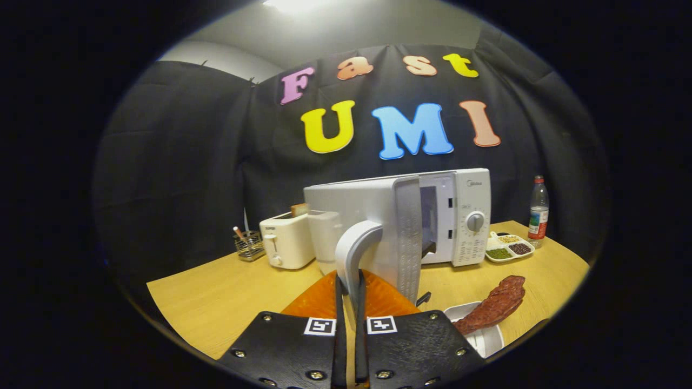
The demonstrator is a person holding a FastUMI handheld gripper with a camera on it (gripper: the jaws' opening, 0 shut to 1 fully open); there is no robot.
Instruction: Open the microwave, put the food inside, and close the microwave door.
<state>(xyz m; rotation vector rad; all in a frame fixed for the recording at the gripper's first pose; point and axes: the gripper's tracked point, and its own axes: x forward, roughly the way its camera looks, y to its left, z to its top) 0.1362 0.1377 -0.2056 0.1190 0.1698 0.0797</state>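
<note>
The gripper [349, 292] pinched the door handle [354, 251] (door [406, 237] partly ajar), so a steady arc around the hinge seemed wise.

One microwave [432, 216], one toaster [285, 239], one bottle [538, 214] — perhaps two dishes [508, 247].

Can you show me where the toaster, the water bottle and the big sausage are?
Cream two-slot toaster [285, 243]: gripper view, on its front face.
Clear plastic water bottle with red cap [538, 210]: gripper view, on its label.
Dark red sausage [494, 305]: gripper view, on its middle, over the white dish.
</note>
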